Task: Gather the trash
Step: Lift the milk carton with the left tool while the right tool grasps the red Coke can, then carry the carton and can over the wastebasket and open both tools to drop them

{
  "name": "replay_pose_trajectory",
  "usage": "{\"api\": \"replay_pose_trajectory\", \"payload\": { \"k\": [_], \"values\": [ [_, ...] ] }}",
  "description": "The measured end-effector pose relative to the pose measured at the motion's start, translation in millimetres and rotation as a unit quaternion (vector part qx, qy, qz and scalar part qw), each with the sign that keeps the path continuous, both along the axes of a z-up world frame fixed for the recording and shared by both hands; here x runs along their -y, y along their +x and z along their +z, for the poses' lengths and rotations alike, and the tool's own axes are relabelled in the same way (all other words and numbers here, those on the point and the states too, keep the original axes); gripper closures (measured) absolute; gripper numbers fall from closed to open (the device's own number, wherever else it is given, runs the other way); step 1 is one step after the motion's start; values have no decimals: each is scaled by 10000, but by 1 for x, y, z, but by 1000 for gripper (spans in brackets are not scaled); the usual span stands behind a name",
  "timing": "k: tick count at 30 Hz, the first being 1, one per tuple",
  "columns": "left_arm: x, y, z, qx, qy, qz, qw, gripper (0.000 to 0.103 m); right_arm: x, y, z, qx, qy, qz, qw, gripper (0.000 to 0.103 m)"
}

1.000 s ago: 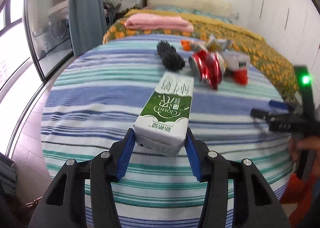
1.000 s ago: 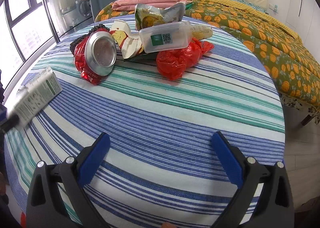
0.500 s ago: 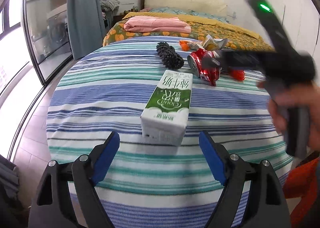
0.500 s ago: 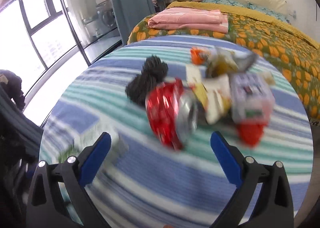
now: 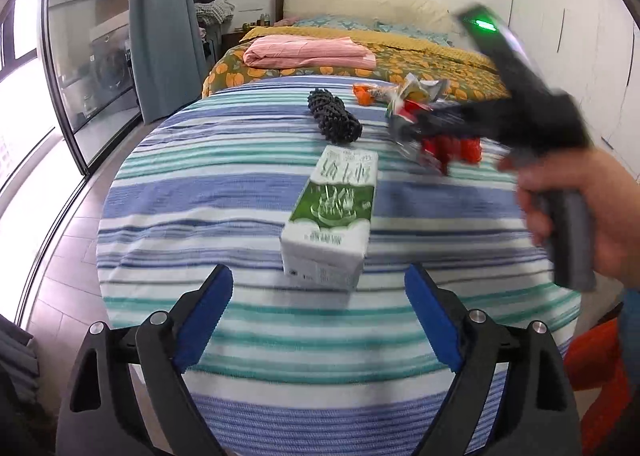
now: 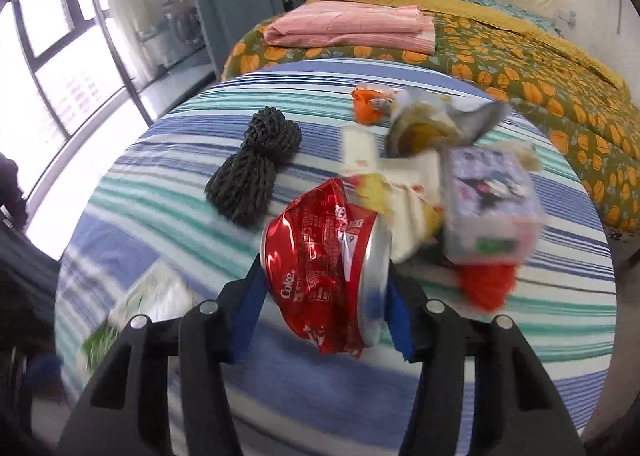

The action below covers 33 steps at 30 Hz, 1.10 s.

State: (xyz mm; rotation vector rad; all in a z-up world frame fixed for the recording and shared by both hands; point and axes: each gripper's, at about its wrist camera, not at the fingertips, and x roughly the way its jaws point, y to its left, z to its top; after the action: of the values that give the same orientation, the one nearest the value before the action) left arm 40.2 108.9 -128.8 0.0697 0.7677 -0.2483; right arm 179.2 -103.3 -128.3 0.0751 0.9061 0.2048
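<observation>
Right now, line by line:

Left gripper [image 5: 318,304]: jaws spread wide with nothing between the blue pads, held low over the near edge of the striped tablecloth [image 5: 192,192].

Milk carton [image 5: 334,212]: green and white, lying on its side on the cloth just ahead of the left gripper, touching neither pad.

Right gripper [image 6: 326,300]: jaws closed in on a crushed red Coke can [image 6: 326,268], one blue pad against each side; the can's silver end faces right. Whether the can sits on the cloth or is raised off it cannot be told.

Right hand [image 5: 588,212]: seen from the left wrist camera, wrapped around the gripper's grey handle at the right side of the table.

Black mesh scrubber [image 6: 256,168]: on the cloth beyond and to the left of the can, apart from it.

Trash pile: a clear plastic box [image 6: 490,200], an opened foil snack bag [image 6: 436,124], an orange wrapper [image 6: 370,102] and a red plastic bag [image 6: 486,284] bunched together just right of the can, blurred.

Bed [image 6: 520,52]: behind the table, orange-patterned cover, with a folded pink blanket [image 6: 356,28] on it.
</observation>
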Motion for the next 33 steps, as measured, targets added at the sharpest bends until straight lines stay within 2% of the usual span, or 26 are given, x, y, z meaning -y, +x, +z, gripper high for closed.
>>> {"api": "replay_pose_trajectory", "payload": {
  "k": [4, 10, 18, 22, 24, 26, 29, 33],
  "values": [
    [9, 26, 5, -152, 32, -254, 9996, 12, 23, -30, 7, -114, 259, 358, 9990, 50],
    [36, 71, -3, -563, 508, -745, 9943, 12, 46, -72, 4, -394, 353, 749, 9958, 50],
    [40, 101, -17, -955, 774, -692, 9900, 13, 61, -101, -3, -372, 491, 681, 9958, 50],
    [46, 98, -19, -958, 1032, -746, 9872, 24, 59, -105, -3, -348, 524, 718, 9954, 50],
    [49, 98, -20, -939, 1111, -790, 9862, 33, 60, -108, -2, -317, 492, 727, 9956, 50],
    [52, 96, -20, -944, 1190, -859, 9847, 51, 60, -109, -1, -286, 490, 717, 9958, 50],
    [55, 94, -18, -866, 1248, -832, 9849, 52, 63, -111, 0, -249, 537, 679, 9959, 50],
    [60, 84, -12, -791, 1053, -827, 9878, 52, 71, -114, 2, -203, 619, 614, 9960, 50]
  ]
}}
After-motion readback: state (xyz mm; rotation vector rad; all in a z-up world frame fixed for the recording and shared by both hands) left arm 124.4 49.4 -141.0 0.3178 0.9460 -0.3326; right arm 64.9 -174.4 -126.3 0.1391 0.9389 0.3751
